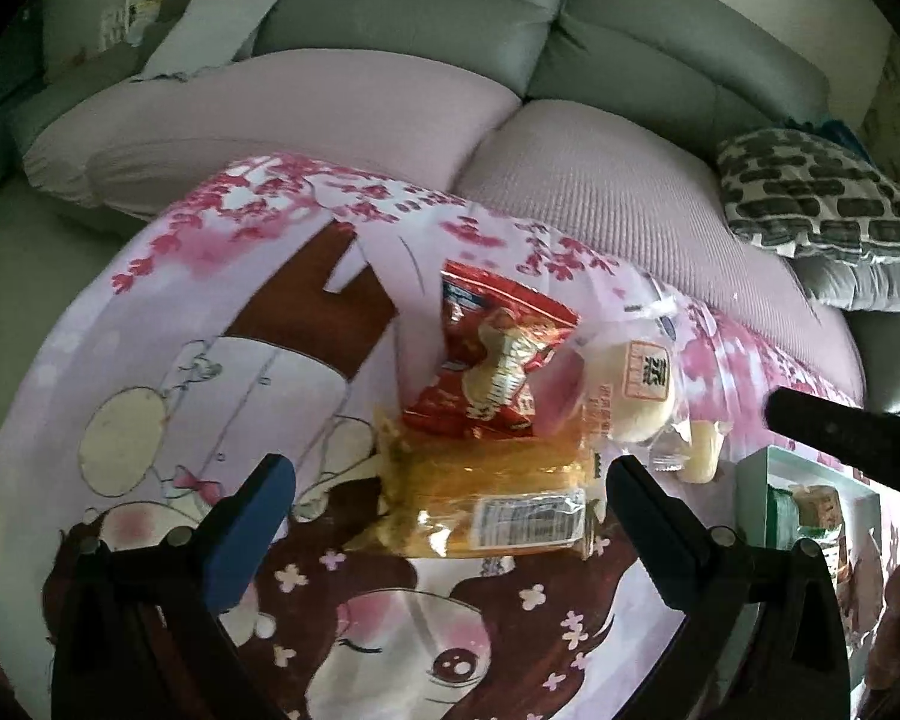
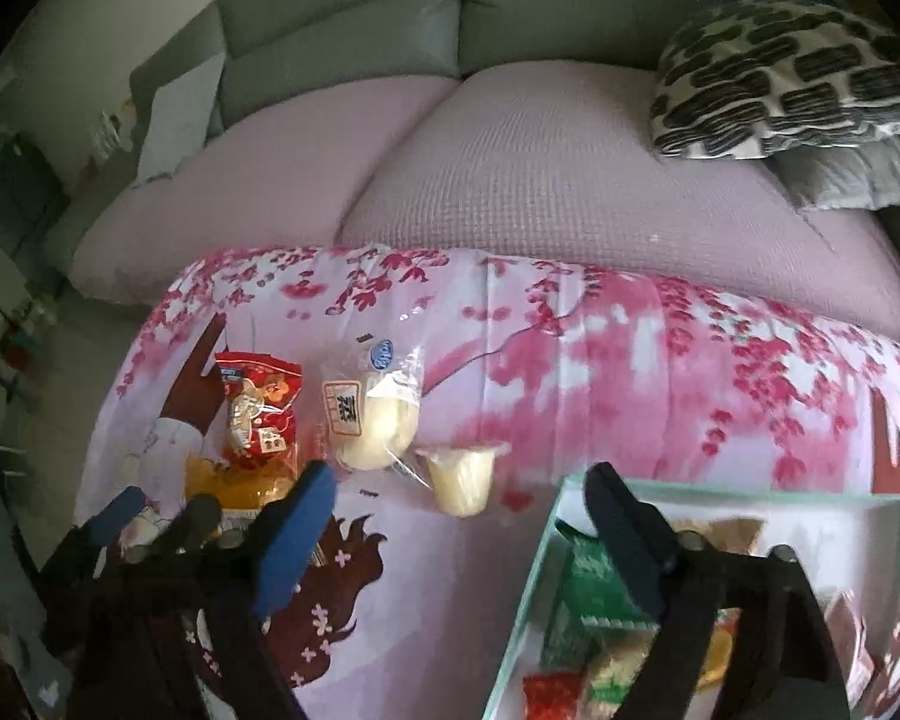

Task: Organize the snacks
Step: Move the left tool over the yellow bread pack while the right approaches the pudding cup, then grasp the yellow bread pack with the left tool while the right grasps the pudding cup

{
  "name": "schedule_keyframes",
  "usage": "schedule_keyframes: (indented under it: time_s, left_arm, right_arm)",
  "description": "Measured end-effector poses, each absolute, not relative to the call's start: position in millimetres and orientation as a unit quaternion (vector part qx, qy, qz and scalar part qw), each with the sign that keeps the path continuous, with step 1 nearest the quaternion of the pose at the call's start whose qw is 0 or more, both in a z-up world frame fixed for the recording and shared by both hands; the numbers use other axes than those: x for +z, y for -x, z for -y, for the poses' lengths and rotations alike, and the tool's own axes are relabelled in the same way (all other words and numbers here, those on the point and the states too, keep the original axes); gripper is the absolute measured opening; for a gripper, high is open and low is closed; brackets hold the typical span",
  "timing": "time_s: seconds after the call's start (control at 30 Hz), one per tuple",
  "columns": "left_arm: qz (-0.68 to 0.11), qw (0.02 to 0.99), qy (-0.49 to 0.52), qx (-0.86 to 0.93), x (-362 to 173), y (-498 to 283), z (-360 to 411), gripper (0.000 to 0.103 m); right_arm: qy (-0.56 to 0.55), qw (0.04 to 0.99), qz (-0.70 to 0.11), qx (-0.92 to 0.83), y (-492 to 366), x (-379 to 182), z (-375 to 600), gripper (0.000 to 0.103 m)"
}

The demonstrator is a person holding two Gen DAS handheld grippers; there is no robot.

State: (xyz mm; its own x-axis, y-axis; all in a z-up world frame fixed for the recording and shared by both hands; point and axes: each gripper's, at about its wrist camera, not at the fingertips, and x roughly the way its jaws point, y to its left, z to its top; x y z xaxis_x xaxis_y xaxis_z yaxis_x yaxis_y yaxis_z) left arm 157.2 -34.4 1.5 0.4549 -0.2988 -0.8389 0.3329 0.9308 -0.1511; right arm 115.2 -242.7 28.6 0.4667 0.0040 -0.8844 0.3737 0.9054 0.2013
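Several snacks lie on the pink cartoon cloth (image 1: 150, 360): a red packet (image 1: 498, 360), a white bun in clear wrap (image 1: 630, 402), a pale jelly cup (image 1: 702, 453) and an orange clear packet (image 1: 486, 498). My left gripper (image 1: 450, 474) is open, its fingertips on either side of the orange packet without pressing it. My right gripper (image 2: 459, 489) is open just in front of the jelly cup (image 2: 462, 477), with nothing held. The left gripper (image 2: 162, 507) also shows at lower left there, over the orange packet (image 2: 234, 483). A mint-rimmed box (image 2: 555, 546) holds several packets.
A sofa with a pink seat cover (image 2: 510, 180) runs along the cloth's far edge. A black-and-white patterned pillow (image 2: 780, 78) lies at its right end. The box (image 1: 756, 480) sits at the cloth's right side, under my right finger.
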Motion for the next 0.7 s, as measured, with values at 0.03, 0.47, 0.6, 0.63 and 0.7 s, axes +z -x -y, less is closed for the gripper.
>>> schedule_keyframes:
  time_s: [0.03,0.47,0.6,0.63,0.7]
  left_arm:
    - [-0.491,0.85,-0.019,-0.188,-0.8,-157.6,36.9,0.103]
    - [-0.521,0.83,-0.024,-0.198,-28.5,-164.2,60.8,0.088]
    - [-0.527,0.826,-0.02,-0.2,-32.6,-165.4,60.1,0.088]
    - [-0.529,0.824,-0.02,-0.201,-34.1,-165.7,60.4,0.088]
    - [-0.53,0.823,-0.019,-0.201,-35.6,-165.5,60.2,0.087]
  right_arm:
    - [-0.191,0.831,-0.511,-0.109,-118.3,23.6,243.2,0.08]
    - [-0.204,0.797,-0.56,-0.1,-145.8,-24.5,248.6,0.064]
    - [-0.206,0.791,-0.566,-0.104,-150.1,-33.5,249.1,0.057]
    - [-0.209,0.789,-0.569,-0.105,-151.2,-36.4,249.6,0.052]
    - [-0.21,0.785,-0.572,-0.11,-152.3,-41.8,250.2,0.048]
